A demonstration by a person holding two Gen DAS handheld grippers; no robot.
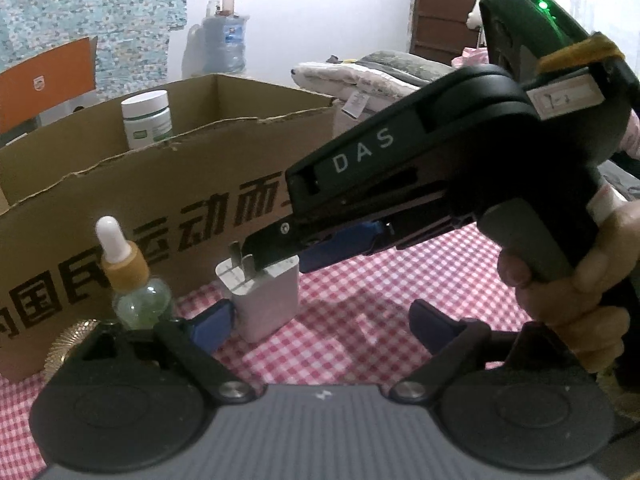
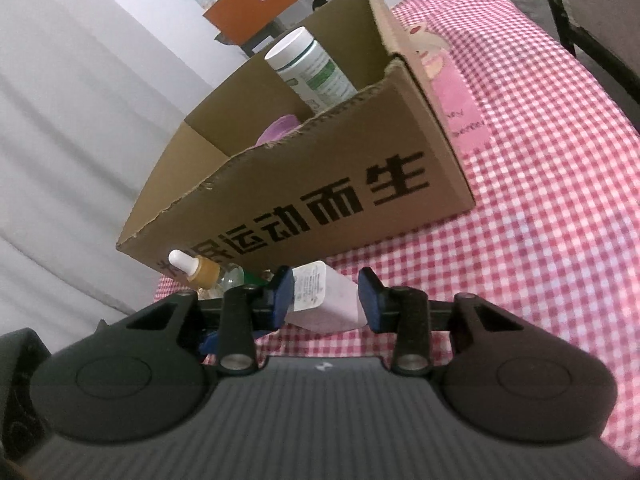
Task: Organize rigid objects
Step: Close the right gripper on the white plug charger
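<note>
The right hand-held gripper (image 2: pixel 324 296) brackets the white plastic plug-in charger (image 1: pixel 266 300), pads not clearly clamped, just before the brown cardboard box (image 2: pixel 320 184); left hand-held gripper (image 1: pixel 320 326) hangs apart nearby.

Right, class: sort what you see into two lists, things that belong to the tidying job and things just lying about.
Job: white charger, right gripper around it, dropper bottle, cardboard box, white jar.
Lying about: water jug, orange box, folded bedding.
</note>
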